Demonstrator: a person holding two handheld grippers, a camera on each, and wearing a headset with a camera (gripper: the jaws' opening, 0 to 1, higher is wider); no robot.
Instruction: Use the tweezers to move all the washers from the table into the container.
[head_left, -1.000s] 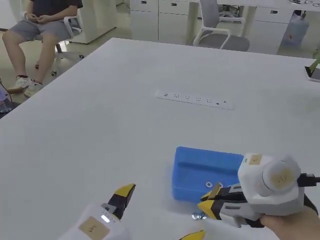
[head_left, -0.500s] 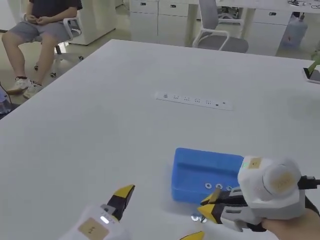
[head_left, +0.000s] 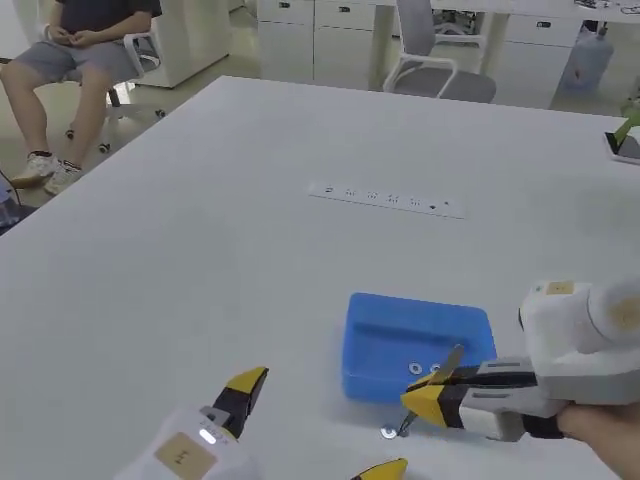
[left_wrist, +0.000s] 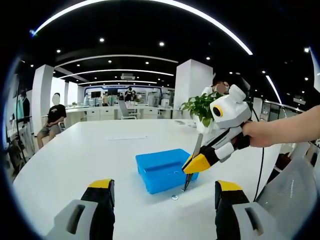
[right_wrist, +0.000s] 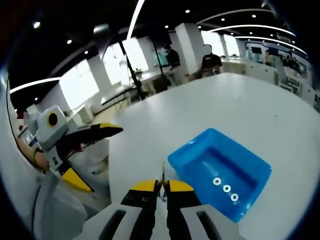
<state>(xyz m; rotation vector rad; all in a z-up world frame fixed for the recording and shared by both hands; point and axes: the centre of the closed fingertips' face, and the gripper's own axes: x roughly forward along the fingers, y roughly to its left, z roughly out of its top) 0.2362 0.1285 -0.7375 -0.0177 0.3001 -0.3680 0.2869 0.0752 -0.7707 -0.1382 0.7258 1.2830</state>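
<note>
My left gripper (head_left: 322, 424) hovers over the near edge of the tabletop (head_left: 250, 250). Its jaws are spread wide and it holds nothing. To the right of it, one washer (head_left: 388, 432) lies flat on the tabletop, just in front of the near wall of the container (head_left: 420, 312) and outside it.

My right gripper (head_left: 425, 402) is clearly the nearer one to this washer. Its jaws are pressed together on the tweezers (left_wrist: 196, 145). The tweezers are tilted: the back end points up and away over the container, and the tips point down toward the near edge. The tips are just beside the washer, on its right side. I cannot tell if they already touch it or if it is between them.

I think the coming move depends on this: the tips must close on the rim of the washer, which is thin and flat, so it may slip.

The container is open on top and stands near the near edge. In the right gripper view I count three washers (right_wrist: 226, 188) inside, in a short row on its floor.
</note>
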